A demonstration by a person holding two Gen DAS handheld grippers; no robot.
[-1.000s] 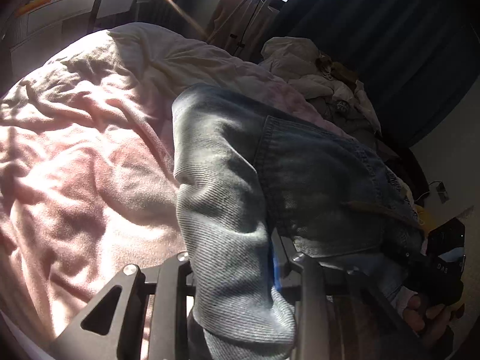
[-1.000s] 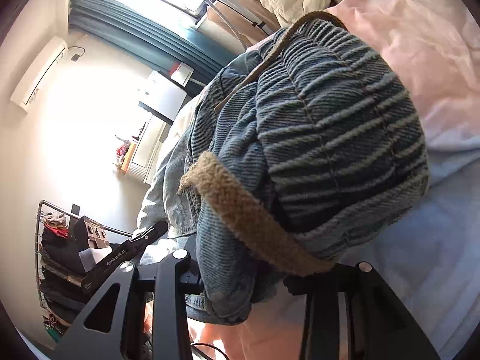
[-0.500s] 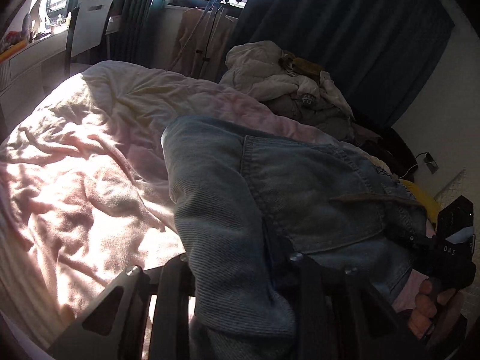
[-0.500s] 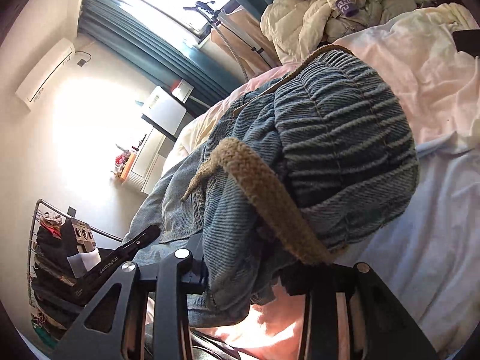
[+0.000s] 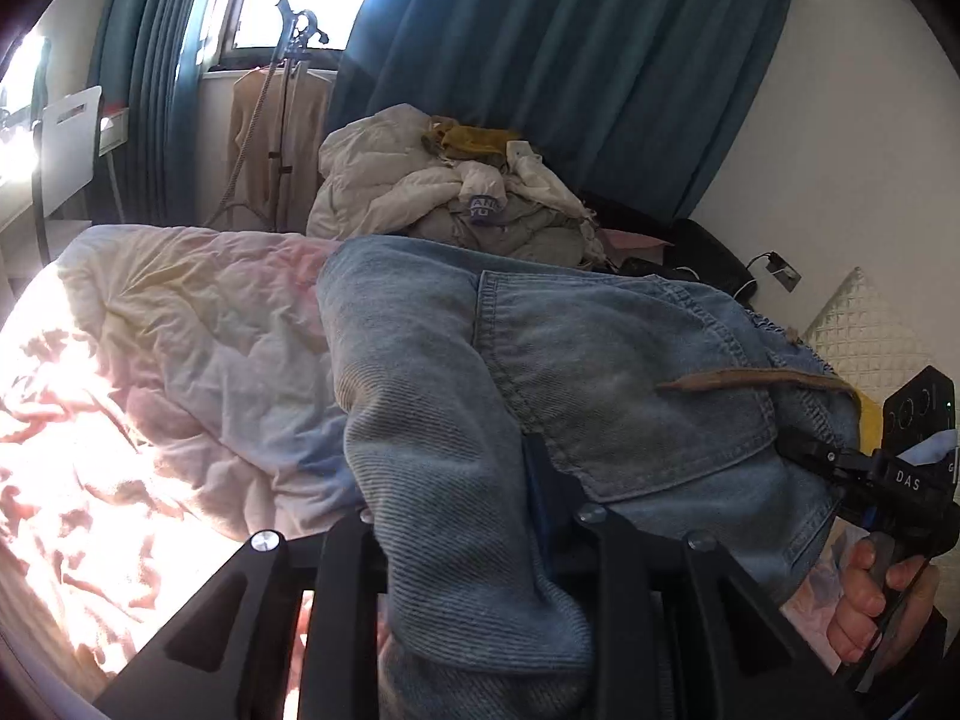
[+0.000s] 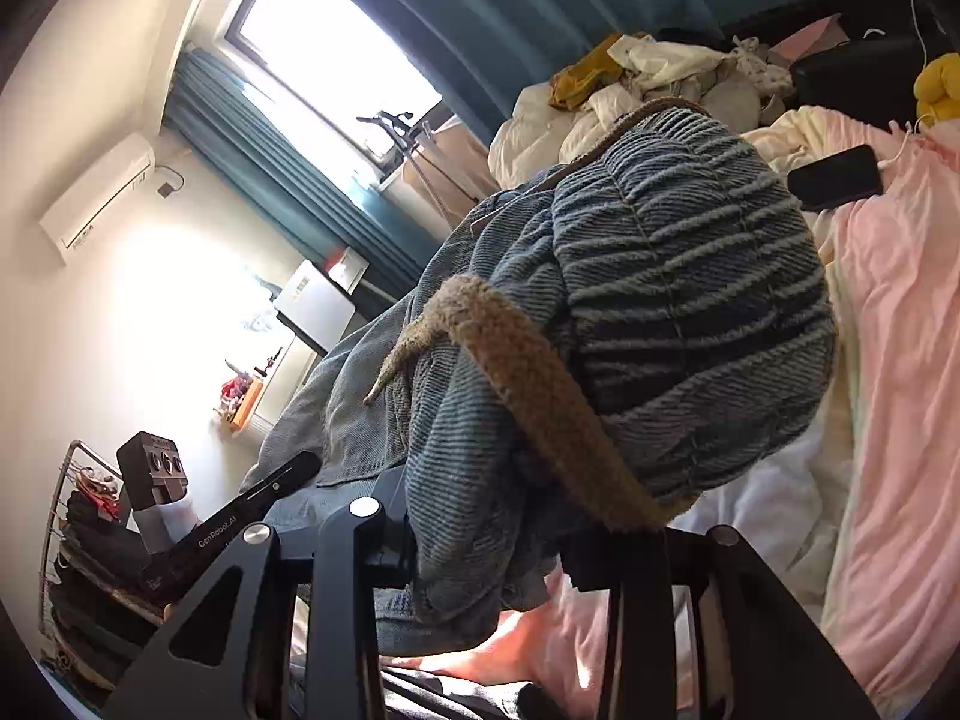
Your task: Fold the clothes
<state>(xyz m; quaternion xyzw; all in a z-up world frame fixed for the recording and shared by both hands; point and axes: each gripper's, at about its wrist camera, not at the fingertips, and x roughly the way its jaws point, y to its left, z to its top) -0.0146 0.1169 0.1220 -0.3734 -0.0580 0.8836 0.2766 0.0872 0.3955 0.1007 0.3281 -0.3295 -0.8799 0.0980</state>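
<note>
A pair of light blue jeans [image 5: 540,372] hangs lifted above the bed, held at both ends of its top edge. My left gripper [image 5: 474,540] is shut on a bunched fold of the denim. My right gripper [image 6: 492,540] is shut on the gathered waistband [image 6: 690,312], where a tan drawstring [image 6: 540,408] drapes across. In the left wrist view the right gripper's body [image 5: 888,480] and the hand on it show at the far right, with the back pocket [image 5: 624,372] facing me. The fingertips of both grippers are buried in cloth.
A pink and white duvet [image 5: 168,348] covers the bed below. A heap of unfolded clothes [image 5: 456,192] sits at the head by blue curtains [image 5: 570,60]. A black phone [image 6: 834,177] lies on the bedding. A garment stand [image 5: 282,120] stands by the window.
Both grippers have risen and tilted up with the jeans still held, so the views now take in the curtains, window and clothes heap instead of mostly the bed.
</note>
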